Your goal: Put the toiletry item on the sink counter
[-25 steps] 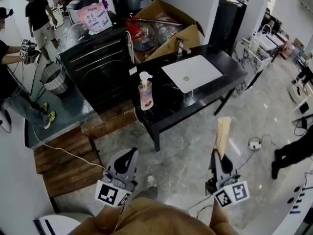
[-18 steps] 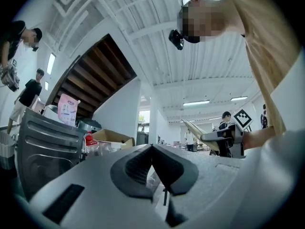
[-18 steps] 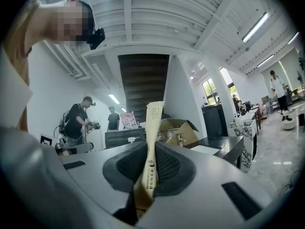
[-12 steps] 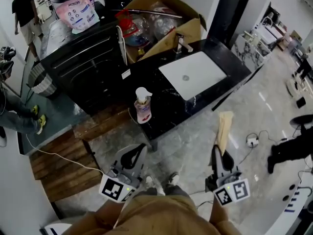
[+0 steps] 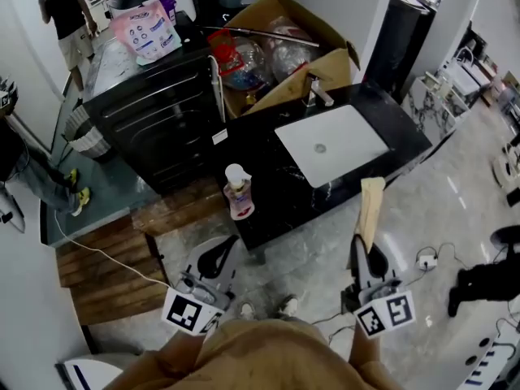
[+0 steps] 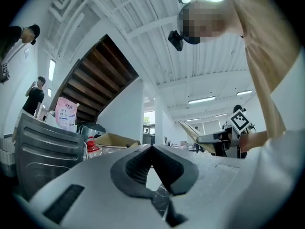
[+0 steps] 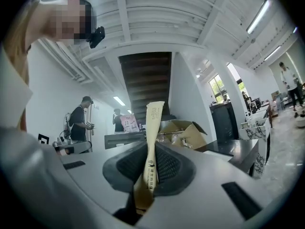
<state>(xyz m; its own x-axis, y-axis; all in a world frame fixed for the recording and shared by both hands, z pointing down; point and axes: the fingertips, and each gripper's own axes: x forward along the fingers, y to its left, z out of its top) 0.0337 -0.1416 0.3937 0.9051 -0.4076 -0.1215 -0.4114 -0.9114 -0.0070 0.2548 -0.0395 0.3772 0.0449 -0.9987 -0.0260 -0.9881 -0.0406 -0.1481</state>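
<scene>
My right gripper (image 5: 363,249) is shut on a flat tan toiletry packet (image 5: 371,208) that stands upright out of its jaws, over the floor just in front of the black sink counter (image 5: 268,169). In the right gripper view the packet (image 7: 154,123) is pinched between the pads of the right gripper (image 7: 151,151). My left gripper (image 5: 218,252) hangs shut and empty below the counter's left corner; its tips meet in the left gripper view (image 6: 151,148). A white basin (image 5: 331,145) is set in the counter, and a pump soap bottle (image 5: 238,192) stands at its near left corner.
A faucet (image 5: 317,90) and an open cardboard box (image 5: 280,43) of clutter sit behind the basin. A black cabinet (image 5: 154,112) with a pink pouch (image 5: 146,29) stands left. Wooden steps (image 5: 114,258), a wire basket (image 5: 88,136) and a bystander (image 5: 69,15) are further left.
The counter and soap bottle have come lower in the head view, nearer both grippers. The right gripper still holds the packet upright; the left stays shut.
</scene>
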